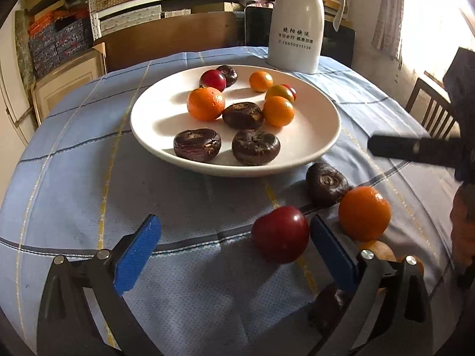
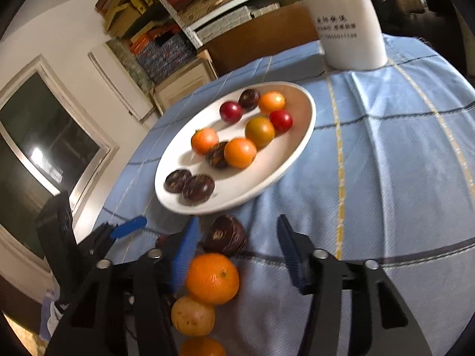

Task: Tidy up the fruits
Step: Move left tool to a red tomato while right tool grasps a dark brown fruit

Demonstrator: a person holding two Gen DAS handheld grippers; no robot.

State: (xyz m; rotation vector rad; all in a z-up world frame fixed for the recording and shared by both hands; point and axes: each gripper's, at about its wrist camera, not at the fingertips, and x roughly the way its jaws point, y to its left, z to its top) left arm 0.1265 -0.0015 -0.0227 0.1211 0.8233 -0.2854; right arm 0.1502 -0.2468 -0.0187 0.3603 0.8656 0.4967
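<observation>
A white plate (image 1: 148, 124) on the blue checked cloth holds several oranges, red fruits and dark water chestnuts; it also shows in the right wrist view (image 2: 297, 154). My left gripper (image 1: 234, 246) is open, with a red fruit (image 1: 280, 233) on the cloth just inside its right finger. Beside it lie a water chestnut (image 1: 325, 182) and an orange (image 1: 363, 213). My right gripper (image 2: 237, 246) is open over the cloth, with the orange (image 2: 212, 279) and the water chestnut (image 2: 225, 235) between its fingers, untouched. A yellowish fruit (image 2: 193, 316) lies below.
A white thermos jug (image 1: 295, 23) stands behind the plate at the table's far edge. Shelves with boxes fill the back wall. A wooden chair (image 1: 430, 109) stands at the right. The left gripper (image 2: 127, 228) shows at the left of the right wrist view.
</observation>
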